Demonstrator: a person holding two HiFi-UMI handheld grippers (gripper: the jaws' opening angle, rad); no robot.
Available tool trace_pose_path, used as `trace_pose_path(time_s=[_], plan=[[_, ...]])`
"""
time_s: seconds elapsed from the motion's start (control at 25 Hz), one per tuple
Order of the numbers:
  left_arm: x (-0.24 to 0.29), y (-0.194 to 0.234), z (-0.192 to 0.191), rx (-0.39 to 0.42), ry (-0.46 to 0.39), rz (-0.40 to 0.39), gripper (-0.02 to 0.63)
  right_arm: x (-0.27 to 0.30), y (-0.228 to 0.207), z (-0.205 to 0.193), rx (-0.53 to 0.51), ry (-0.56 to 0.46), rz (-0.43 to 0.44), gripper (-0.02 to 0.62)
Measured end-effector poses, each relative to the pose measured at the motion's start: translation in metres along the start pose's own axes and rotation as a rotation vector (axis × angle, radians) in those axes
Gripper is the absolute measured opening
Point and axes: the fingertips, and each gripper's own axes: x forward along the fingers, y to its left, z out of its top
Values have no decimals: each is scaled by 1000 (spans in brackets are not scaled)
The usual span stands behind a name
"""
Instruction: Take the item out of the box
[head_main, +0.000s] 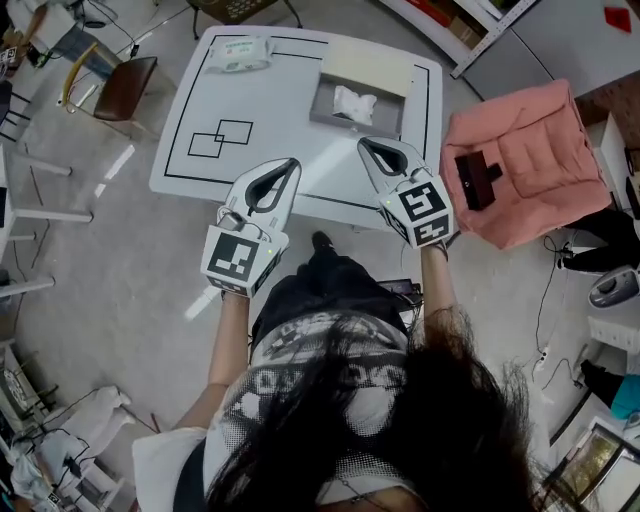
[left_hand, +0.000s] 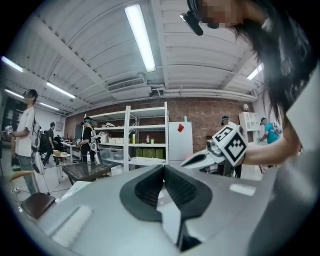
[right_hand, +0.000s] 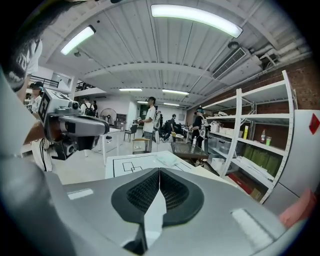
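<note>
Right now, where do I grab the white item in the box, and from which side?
Probably pinch the white item at its crumpled top, down from above: the grey box walls ring it and its open lid blocks the far side. Open the shut right gripper first.

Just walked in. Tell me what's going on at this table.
A person stands at a white table with a hand-held gripper in each hand. The left hand-held gripper and the right hand-held gripper are both shut and empty, held over the near part of the table, the right one closer to the box. The box is open, with a crumpled white item inside. Neither gripper touches it, so taking it out has not begun.
</note>
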Motion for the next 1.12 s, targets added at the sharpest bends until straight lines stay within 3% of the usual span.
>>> trace_pose_path(time_s=[0.24,0.56,0.8,1.12], plan=[[25,27,4,2,13,48,0,58,-53,-33,-22,118,45,37],[54,47,-5,-4,49,73,0,137,-113,-104,-48,347,80,85],[67,56,-9,-4,68,84,0,180,-125,-150,-130,530,161,115],[68,69,-17,-11,94,116,0,213,-120,-179,-258,654,239,115]])
